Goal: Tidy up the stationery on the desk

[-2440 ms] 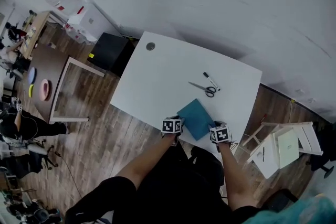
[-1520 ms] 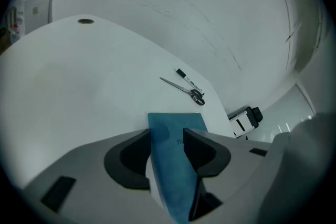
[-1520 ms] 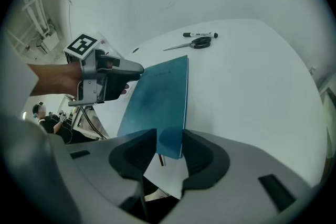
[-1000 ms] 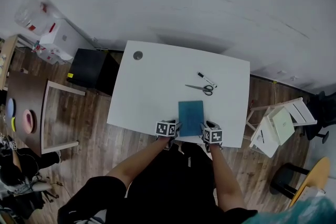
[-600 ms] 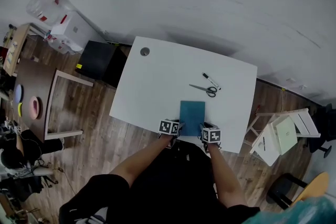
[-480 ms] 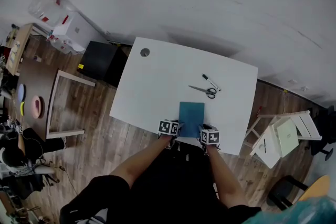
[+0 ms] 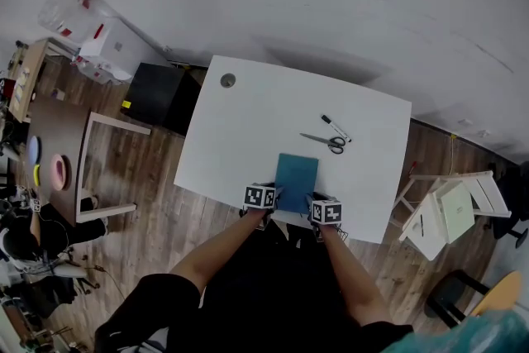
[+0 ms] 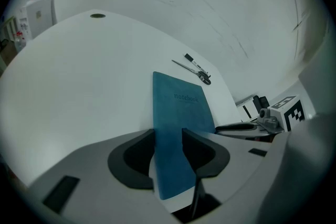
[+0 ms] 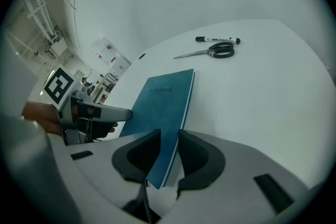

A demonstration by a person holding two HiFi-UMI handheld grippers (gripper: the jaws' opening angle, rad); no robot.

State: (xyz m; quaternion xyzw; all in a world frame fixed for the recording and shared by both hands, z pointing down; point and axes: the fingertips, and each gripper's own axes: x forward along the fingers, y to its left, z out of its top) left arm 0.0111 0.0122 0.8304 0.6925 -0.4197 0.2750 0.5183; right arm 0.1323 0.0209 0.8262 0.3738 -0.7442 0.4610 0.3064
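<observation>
Closing just now, both jaw pairs, on teal notebook (image 7: 296, 178) lying at near edge of white desk (image 7: 240, 136). Right gripper (image 9: 169, 134) pinching near-right corner; left gripper (image 8: 168, 135) spread round near-left corner, probably not biting yet. Thin, light, likely floppy; hold both corners.

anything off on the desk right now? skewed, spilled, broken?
Nothing spilled or damaged. The teal notebook lies slightly skewed to the near edge of the desk. Beyond it, the scissors and marker lie loose, close together, at angles to the desk's edges.
</observation>
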